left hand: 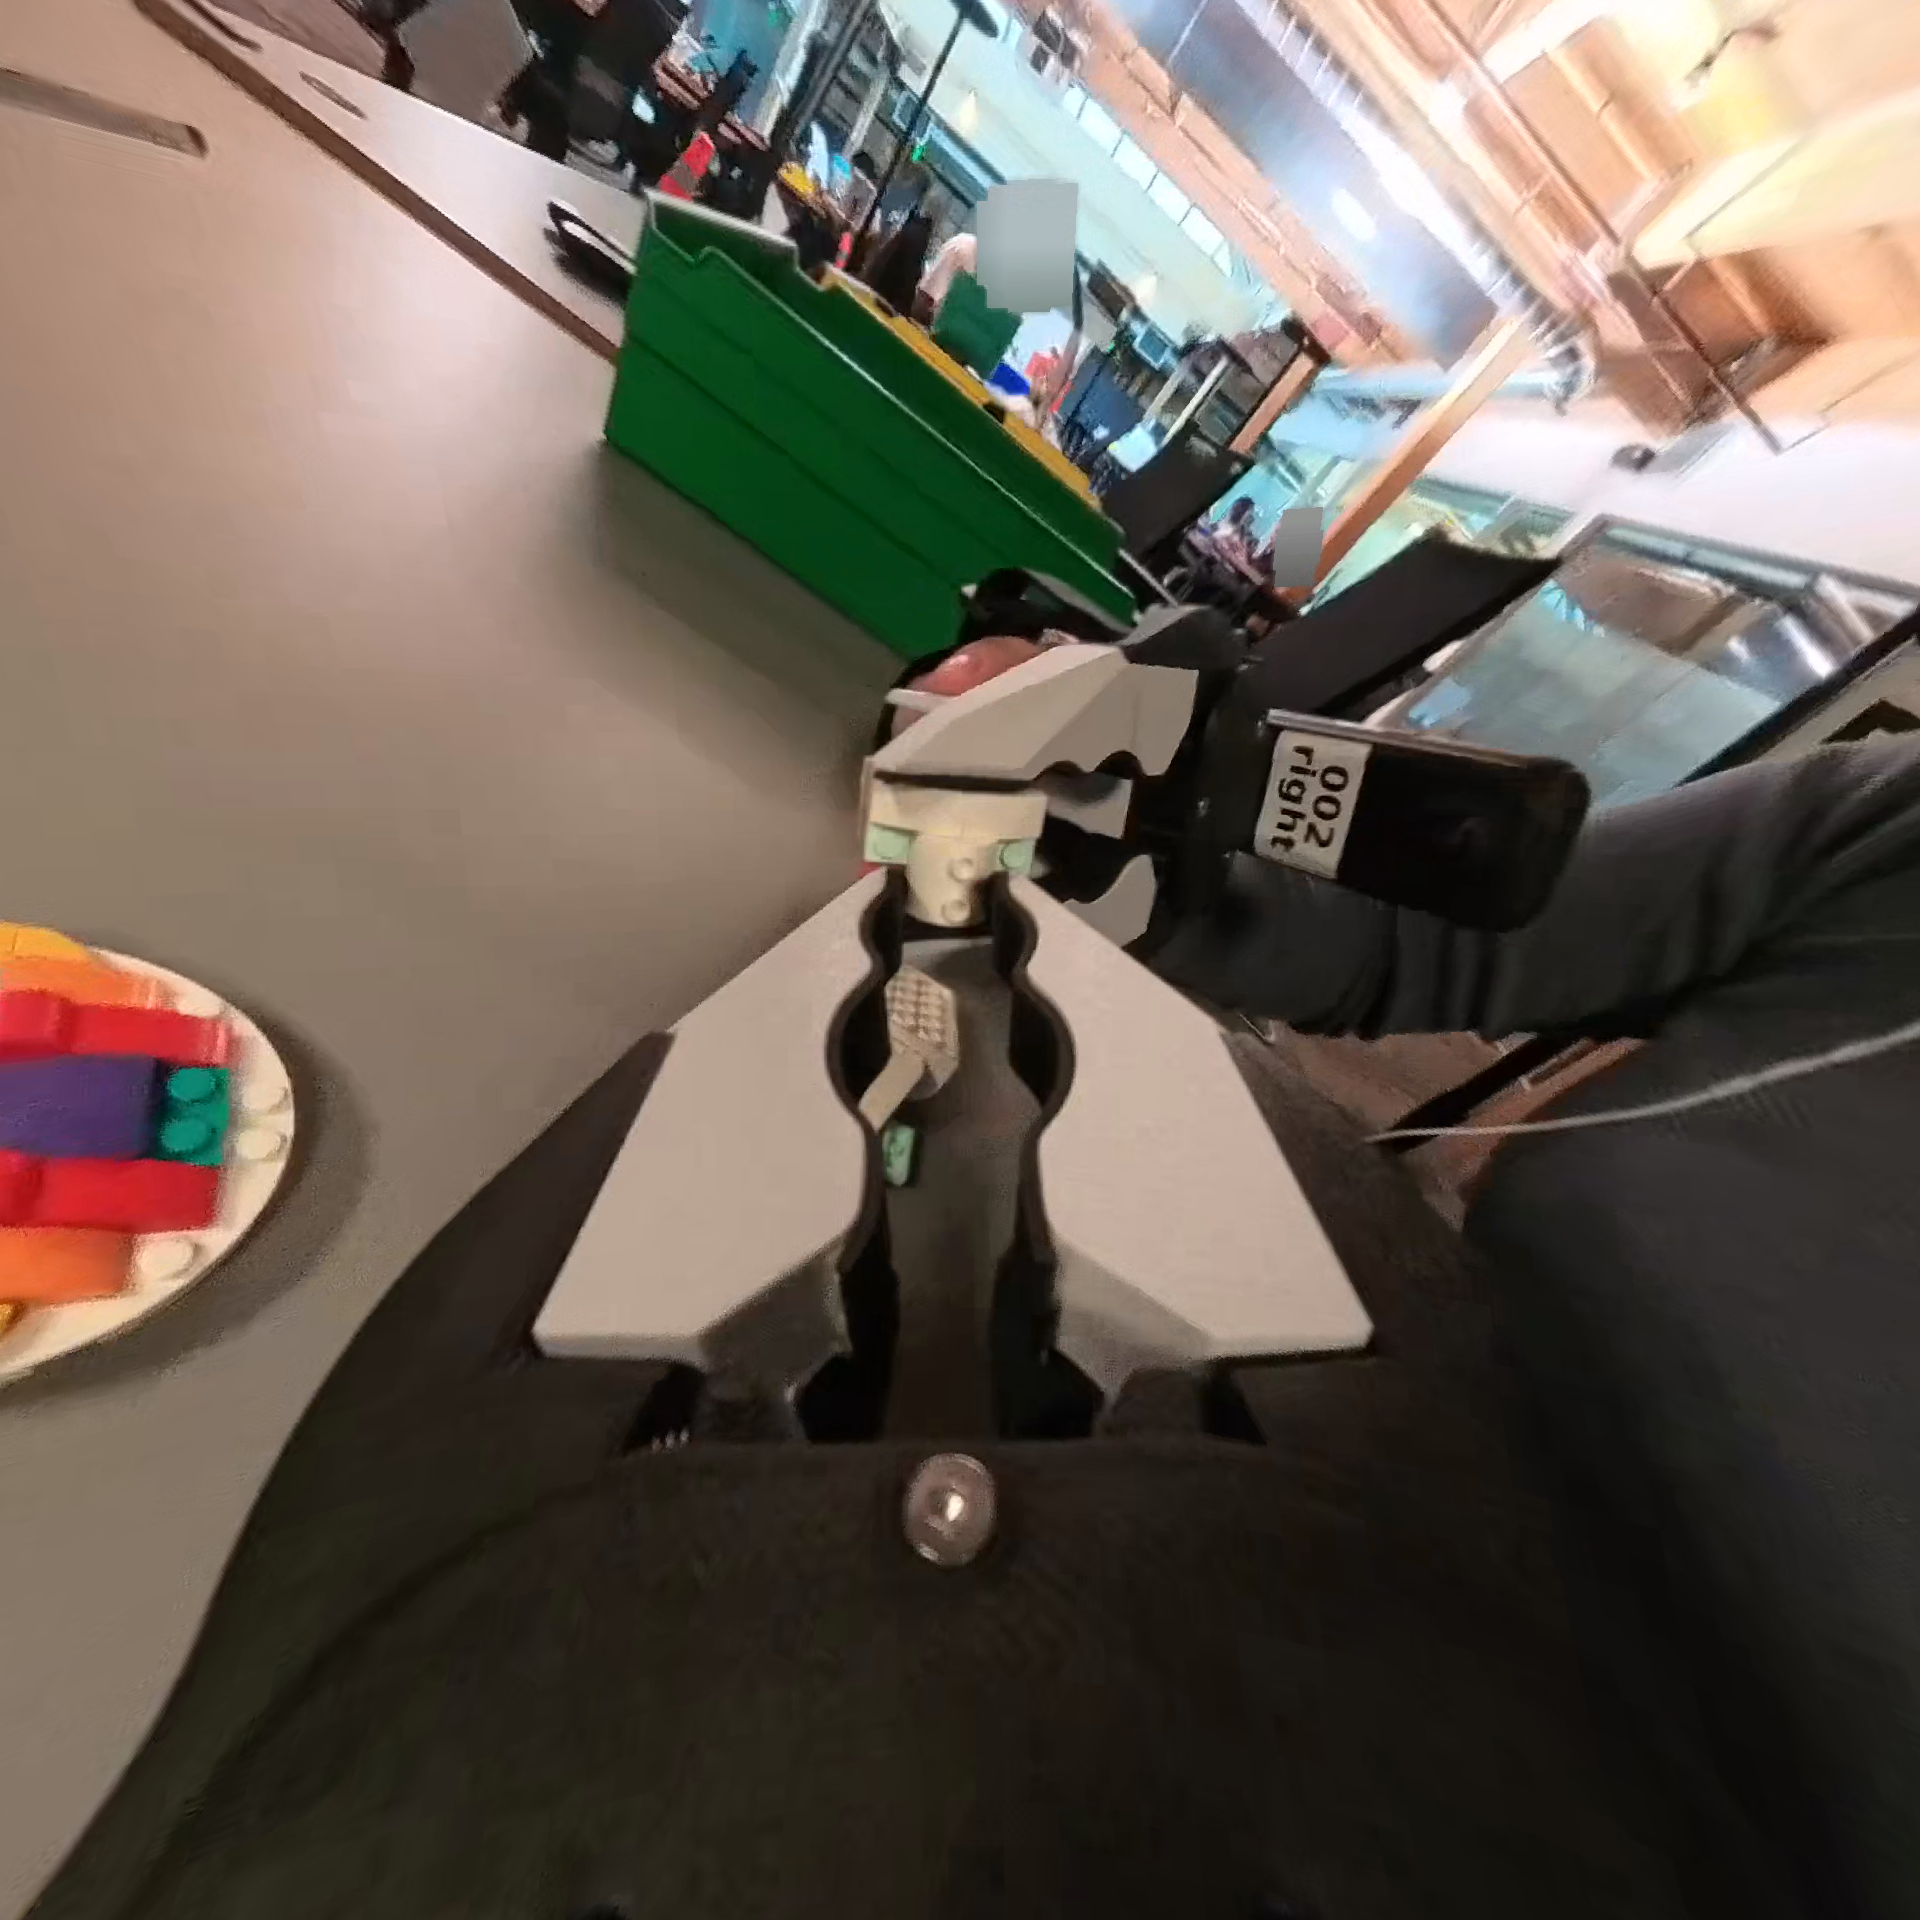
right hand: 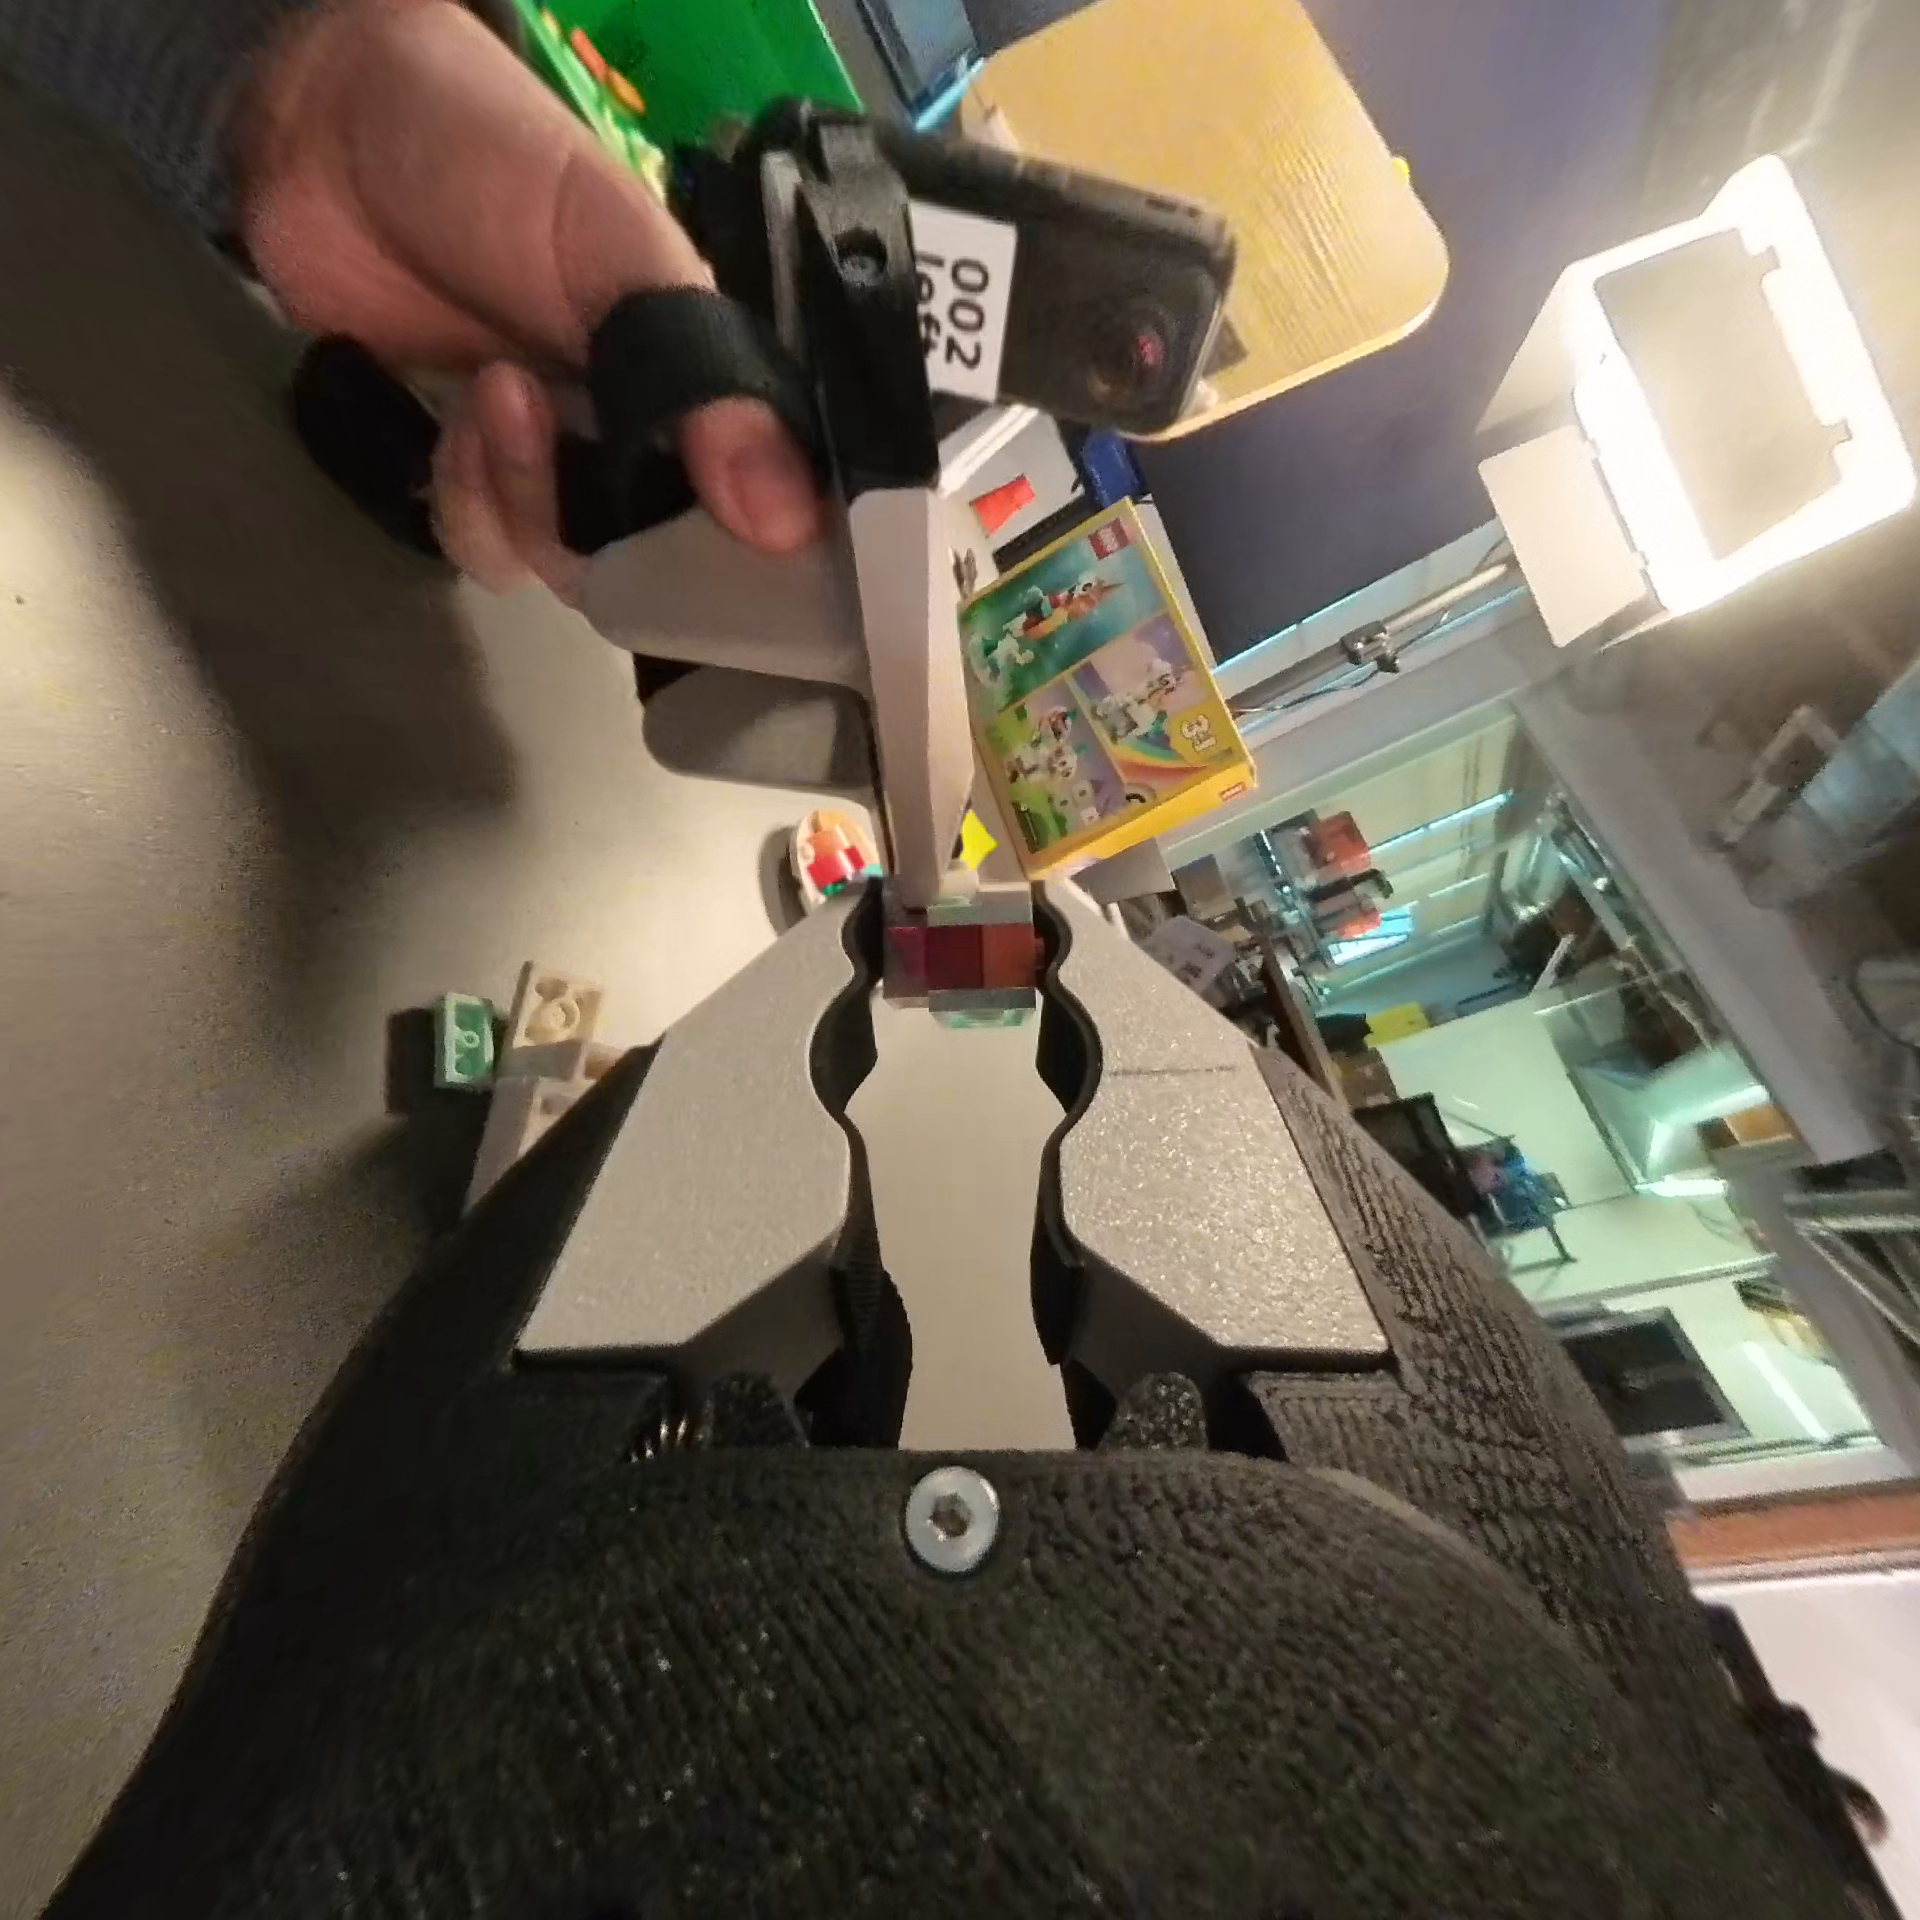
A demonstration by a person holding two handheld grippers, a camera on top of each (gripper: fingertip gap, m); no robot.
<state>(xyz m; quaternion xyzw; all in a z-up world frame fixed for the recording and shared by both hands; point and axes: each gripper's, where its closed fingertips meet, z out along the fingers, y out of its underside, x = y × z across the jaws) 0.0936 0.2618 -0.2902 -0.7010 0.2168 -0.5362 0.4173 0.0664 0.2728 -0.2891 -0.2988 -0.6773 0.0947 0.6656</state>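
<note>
A small white-and-mint brick assembly (left hand: 951, 857) is clamped at the tips of the left gripper (left hand: 951, 904), and its other end, where dark red bricks (right hand: 961, 951) show, is clenched between the tips of the right gripper (right hand: 961, 961), so the two grippers meet on the one piece above the grey table (left hand: 364, 623). In the left wrist view, a white round plate (left hand: 265, 1122) of coloured bricks is seen at nine o'clock and a green tray stack (left hand: 831, 457) at twelve. In the right wrist view, loose mint and white bricks (right hand: 509, 1029) are seen at nine o'clock, a yellow toy box (right hand: 1101, 707) at one o'clock, and the person's hand (right hand: 468, 270) at eleven.
</note>
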